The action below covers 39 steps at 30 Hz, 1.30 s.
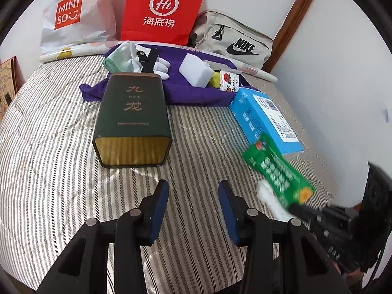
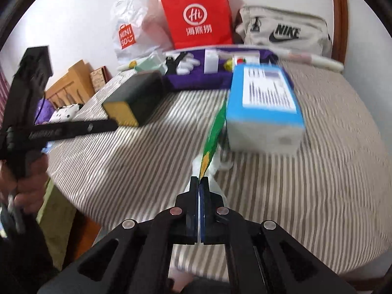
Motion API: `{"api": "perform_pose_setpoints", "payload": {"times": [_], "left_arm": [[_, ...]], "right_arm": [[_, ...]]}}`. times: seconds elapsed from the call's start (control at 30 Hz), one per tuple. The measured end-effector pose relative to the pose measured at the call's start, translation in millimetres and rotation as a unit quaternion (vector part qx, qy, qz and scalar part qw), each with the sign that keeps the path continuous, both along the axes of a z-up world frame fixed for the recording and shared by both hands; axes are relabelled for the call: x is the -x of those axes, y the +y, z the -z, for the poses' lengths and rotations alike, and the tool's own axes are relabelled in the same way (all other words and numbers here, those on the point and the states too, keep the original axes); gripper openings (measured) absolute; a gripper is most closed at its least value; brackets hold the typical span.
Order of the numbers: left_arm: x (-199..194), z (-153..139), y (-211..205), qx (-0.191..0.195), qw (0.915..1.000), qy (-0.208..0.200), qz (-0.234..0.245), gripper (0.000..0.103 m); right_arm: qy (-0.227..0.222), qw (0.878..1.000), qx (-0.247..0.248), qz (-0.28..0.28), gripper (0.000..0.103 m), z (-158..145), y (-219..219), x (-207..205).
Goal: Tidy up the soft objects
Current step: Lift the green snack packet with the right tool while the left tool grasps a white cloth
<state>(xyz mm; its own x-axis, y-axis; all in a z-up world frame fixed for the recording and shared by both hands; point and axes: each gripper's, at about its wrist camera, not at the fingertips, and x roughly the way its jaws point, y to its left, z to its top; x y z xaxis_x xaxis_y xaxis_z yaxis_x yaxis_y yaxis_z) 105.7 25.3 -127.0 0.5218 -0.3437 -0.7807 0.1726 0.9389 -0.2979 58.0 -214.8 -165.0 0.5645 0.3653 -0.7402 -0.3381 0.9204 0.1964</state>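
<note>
My right gripper [image 2: 200, 180] is shut on the edge of a green packet [image 2: 215, 132], held above the striped bed; the same green packet [image 1: 276, 171] shows in the left wrist view with a white soft item [image 1: 272, 202] under it. My left gripper [image 1: 193, 191] is open and empty, low over the bed in front of a dark green tin [image 1: 133, 120]. A purple cloth [image 1: 196, 93] at the far side holds white gloves [image 1: 160, 67], a mint towel [image 1: 117, 57], a white sponge block [image 1: 194, 69] and a small yellow item [image 1: 215, 79].
A blue box [image 1: 264, 120] lies at the right by the wall. A red paper bag [image 1: 161, 9], a Miniso bag [image 1: 71, 17] and a grey Nike bag [image 1: 235, 41] stand along the far wall. The bed edge [image 2: 80, 201] drops off at left, with wooden furniture [image 2: 71, 83] beyond.
</note>
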Motion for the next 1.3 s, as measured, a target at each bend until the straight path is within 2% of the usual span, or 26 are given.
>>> {"api": "perform_pose_setpoints", "payload": {"times": [0.17,0.27,0.33,0.37,0.43,0.57,0.63,0.7,0.83,0.97,1.03,1.07,1.1,1.13,1.2,1.3], "left_arm": [[2,7,-10,-0.005,0.9999,0.011,0.004,0.04],[5,8,-13,-0.012,0.9998,0.013,0.009,0.04],[6,8,-14,-0.011,0.9998,0.012,0.011,0.04],[7,8,-14,-0.012,0.9998,0.012,0.01,0.04],[6,9,-14,-0.012,0.9998,0.015,0.009,0.04],[5,10,-13,-0.014,0.9997,0.017,0.009,0.04],[4,9,-11,-0.011,0.9998,0.016,0.007,0.04],[3,10,-7,-0.008,0.9998,0.017,0.005,0.04],[2,13,2,-0.003,0.9998,0.022,0.0,0.04],[0,17,8,0.008,0.9996,0.028,-0.001,0.04],[-2,18,8,0.012,0.9994,0.031,0.001,0.04],[-2,19,7,0.013,0.9994,0.032,0.003,0.04],[-2,19,6,0.013,0.9994,0.032,0.005,0.04],[-3,20,5,0.012,0.9994,0.032,0.007,0.04],[-4,21,4,0.012,0.9993,0.034,0.007,0.04],[-4,23,4,0.011,0.9992,0.038,0.005,0.04]], "right_arm": [[0.014,1.0,0.016,0.014,0.007,23,-10,5],[0.021,0.999,0.021,0.021,0.029,27,-19,5],[0.009,0.999,0.023,0.028,0.048,23,-27,9],[0.001,0.999,0.026,0.03,0.05,20,-30,10],[-0.02,0.998,0.036,0.036,0.062,9,-34,10],[-0.063,0.996,0.067,0.019,0.063,-10,-19,2],[-0.09,0.991,0.096,-0.003,0.068,-17,-2,-5],[-0.093,0.988,0.118,-0.026,0.068,-14,11,-15],[-0.06,0.987,0.143,-0.044,0.068,6,24,-42],[-0.006,0.994,0.1,-0.04,0.068,21,14,-65],[0.041,0.997,0.053,-0.043,0.067,31,7,-78],[0.036,0.998,0.042,-0.039,0.063,30,6,-79],[0.033,0.998,0.028,-0.037,0.042,29,4,-79],[0.037,0.998,0.015,-0.049,0.029,28,5,-78],[0.037,0.997,-0.01,-0.061,0.029,25,7,-77],[0.021,0.998,-0.001,-0.067,0.029,22,19,-70]]}}
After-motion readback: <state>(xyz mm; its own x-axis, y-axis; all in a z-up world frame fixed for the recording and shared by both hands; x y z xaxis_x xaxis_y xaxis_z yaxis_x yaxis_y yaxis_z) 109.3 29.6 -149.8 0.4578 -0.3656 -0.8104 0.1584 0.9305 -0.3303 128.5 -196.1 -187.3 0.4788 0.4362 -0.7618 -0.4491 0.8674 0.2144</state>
